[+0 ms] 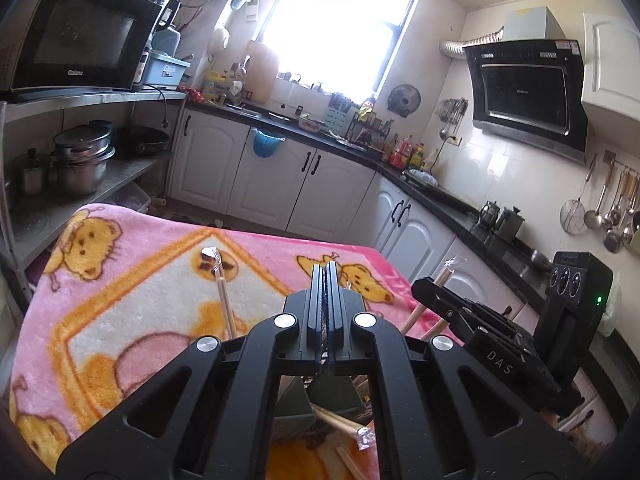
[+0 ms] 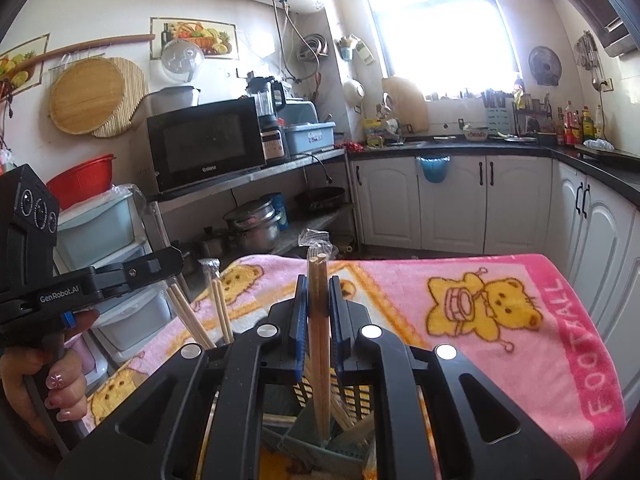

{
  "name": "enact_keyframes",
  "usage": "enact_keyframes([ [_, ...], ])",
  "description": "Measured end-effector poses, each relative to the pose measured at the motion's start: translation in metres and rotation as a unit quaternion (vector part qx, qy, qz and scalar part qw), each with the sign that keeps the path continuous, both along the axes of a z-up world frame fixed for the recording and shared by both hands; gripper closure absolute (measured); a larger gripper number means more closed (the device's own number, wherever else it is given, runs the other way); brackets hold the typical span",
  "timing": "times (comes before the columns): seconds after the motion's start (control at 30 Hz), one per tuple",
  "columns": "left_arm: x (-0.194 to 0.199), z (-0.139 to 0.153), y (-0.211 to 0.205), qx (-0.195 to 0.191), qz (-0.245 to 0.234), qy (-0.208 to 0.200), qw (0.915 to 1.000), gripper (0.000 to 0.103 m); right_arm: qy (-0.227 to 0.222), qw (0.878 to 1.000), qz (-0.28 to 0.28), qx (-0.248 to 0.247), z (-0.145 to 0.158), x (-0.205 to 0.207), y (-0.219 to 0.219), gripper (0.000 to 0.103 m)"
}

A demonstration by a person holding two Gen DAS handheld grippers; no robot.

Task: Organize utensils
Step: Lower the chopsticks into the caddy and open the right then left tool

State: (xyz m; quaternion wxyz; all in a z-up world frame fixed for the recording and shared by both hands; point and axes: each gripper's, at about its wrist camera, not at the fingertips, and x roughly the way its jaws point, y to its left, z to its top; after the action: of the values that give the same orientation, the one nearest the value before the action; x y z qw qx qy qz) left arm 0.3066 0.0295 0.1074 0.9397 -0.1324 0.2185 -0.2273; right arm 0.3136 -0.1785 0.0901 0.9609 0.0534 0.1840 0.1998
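Observation:
My right gripper is shut on a wrapped pair of wooden chopsticks, held upright with the lower ends down in a slotted utensil holder below the jaws. More chopsticks stand in the holder to the left. My left gripper is shut and empty above the holder, whose chopsticks poke up beside it. The right gripper also shows in the left wrist view, and the left gripper shows in the right wrist view, held by a hand.
The holder stands on a table under a pink bear-print blanket. White cabinets and a dark counter run behind and to the right. A metal shelf with pots and a microwave stands at the left.

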Motion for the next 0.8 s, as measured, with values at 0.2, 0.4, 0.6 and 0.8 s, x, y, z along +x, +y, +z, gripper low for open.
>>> enact_keyframes([
  [0.2,0.0,-0.006,0.003,0.005,0.003,0.012,0.9999,0.103,0.016,1.0,-0.009,-0.007,-0.005,-0.005,-0.006,0.086],
  [0.4,-0.004,-0.012,0.008,0.008,0.01,0.021,0.9997,0.103,0.025,0.999,-0.018,-0.011,-0.01,-0.015,-0.016,0.073],
  [0.6,-0.007,-0.013,0.012,0.008,0.017,0.024,0.9995,0.103,0.03,0.999,-0.023,-0.014,-0.01,-0.026,-0.022,0.065],
  [0.8,-0.013,-0.011,0.018,0.01,0.029,0.024,0.9993,0.1,0.033,0.999,-0.026,-0.023,-0.009,-0.037,-0.028,0.059],
])
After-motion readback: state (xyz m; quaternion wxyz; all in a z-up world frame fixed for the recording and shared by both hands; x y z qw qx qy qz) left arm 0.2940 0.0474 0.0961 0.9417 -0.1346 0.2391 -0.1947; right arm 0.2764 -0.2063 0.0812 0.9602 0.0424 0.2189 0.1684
